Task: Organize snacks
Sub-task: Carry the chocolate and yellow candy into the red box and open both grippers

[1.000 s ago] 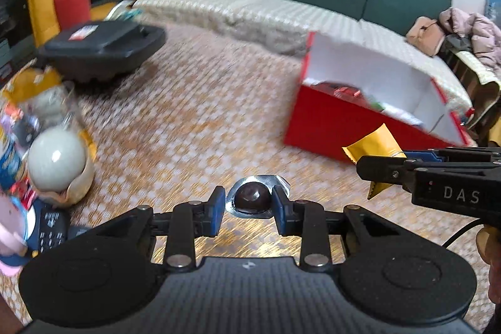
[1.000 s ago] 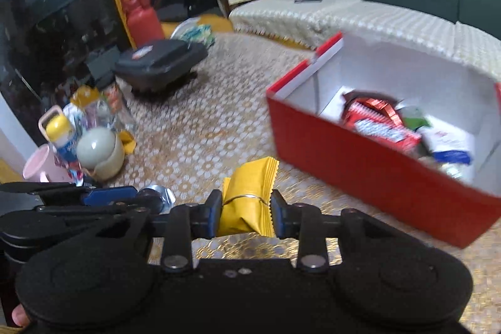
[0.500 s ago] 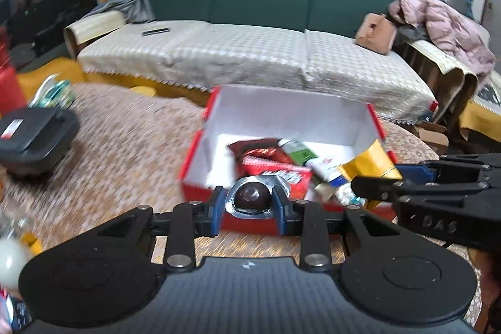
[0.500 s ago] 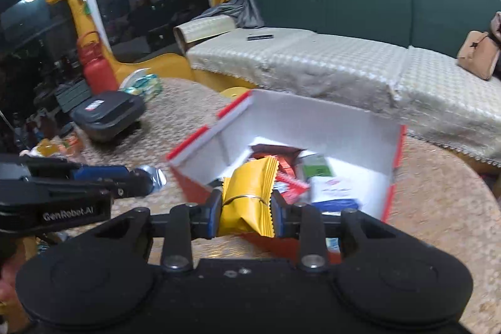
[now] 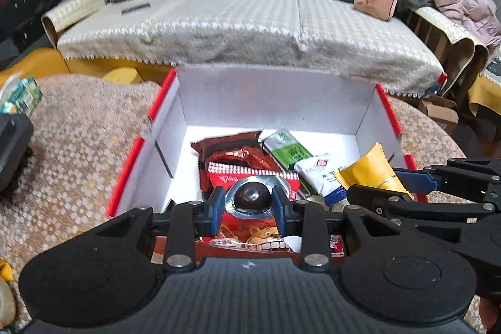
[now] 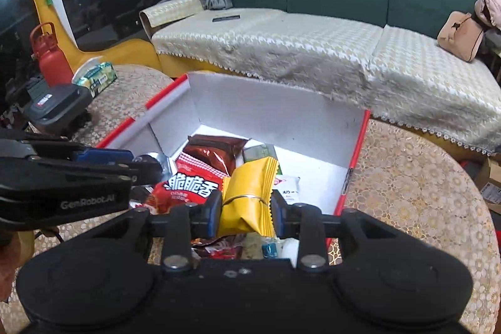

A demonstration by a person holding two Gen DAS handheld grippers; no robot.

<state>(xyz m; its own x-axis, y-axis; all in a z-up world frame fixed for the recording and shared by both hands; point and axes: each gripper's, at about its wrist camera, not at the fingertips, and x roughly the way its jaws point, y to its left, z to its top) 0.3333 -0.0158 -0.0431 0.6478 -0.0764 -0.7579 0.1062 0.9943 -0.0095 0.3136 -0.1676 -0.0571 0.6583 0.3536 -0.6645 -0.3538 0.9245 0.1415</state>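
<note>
An open red box with white inside walls [image 5: 272, 93] [image 6: 275, 115] stands on the round table and holds several snack packs, among them red packets [image 5: 238, 161] [image 6: 191, 187] and a green one [image 5: 286, 147]. My left gripper [image 5: 249, 201] is shut on a foil-cupped chocolate ball [image 5: 252, 196] and hangs over the box's near edge. My right gripper [image 6: 247, 205] is shut on a yellow snack packet [image 6: 249, 202], also over the box, to the right of the left gripper. That packet shows in the left wrist view [image 5: 371, 171] too.
A green sofa with a patterned cover [image 6: 297, 46] runs behind the table. A black case [image 6: 56, 108], a red bottle [image 6: 50, 58] and a tissue pack [image 6: 97, 77] sit at the left. A beige bag [image 6: 458, 35] lies on the sofa.
Both grippers have swung from the table's left side to above the open box, each still holding its snack. The box interior now lies directly below them.
</note>
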